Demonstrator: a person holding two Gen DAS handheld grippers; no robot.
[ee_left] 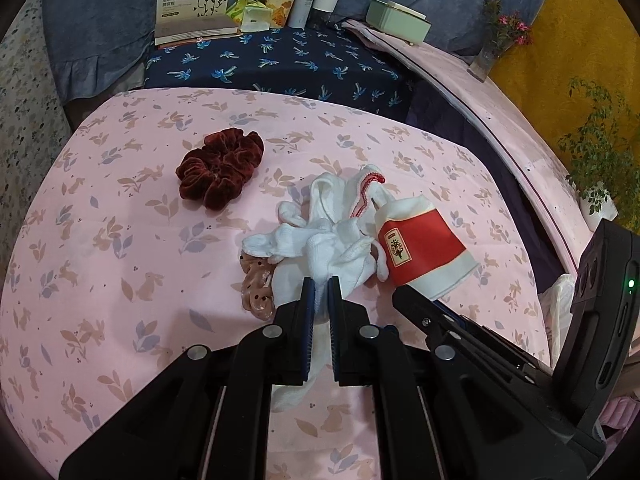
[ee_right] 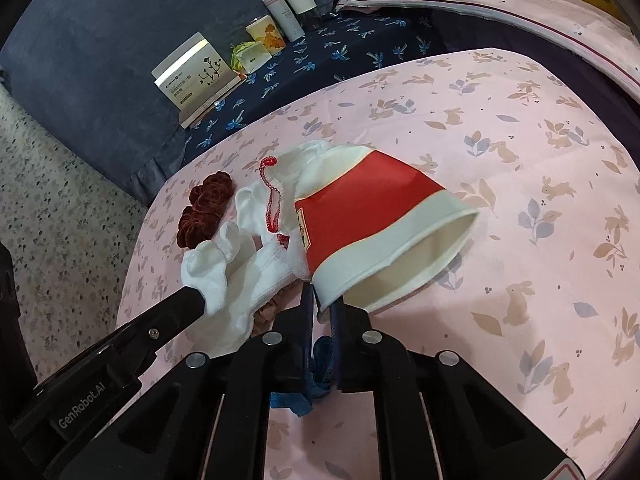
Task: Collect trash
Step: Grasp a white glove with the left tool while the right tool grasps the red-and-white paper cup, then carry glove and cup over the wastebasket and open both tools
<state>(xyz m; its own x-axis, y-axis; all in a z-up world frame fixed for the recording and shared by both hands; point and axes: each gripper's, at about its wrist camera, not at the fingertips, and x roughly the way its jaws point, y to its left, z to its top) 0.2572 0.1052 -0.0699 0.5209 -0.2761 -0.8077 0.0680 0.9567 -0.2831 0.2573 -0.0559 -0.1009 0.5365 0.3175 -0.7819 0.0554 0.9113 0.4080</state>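
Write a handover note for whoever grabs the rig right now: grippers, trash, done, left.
Left gripper: shut on the white cloth, pinching its near edge.
Right gripper: shut on the rim of the red paper cup, which lies tipped on its side on the pink bedsheet.
Cup and cloth touch in one pile; the cloth drapes over the cup's base end.
Nearby, untouched: dark red scrunchie apart from the pile, tan hair clip partly under the cloth.
Done: both grips taken.
Left: lift the cup away and bin it. No bin is visible in either view.
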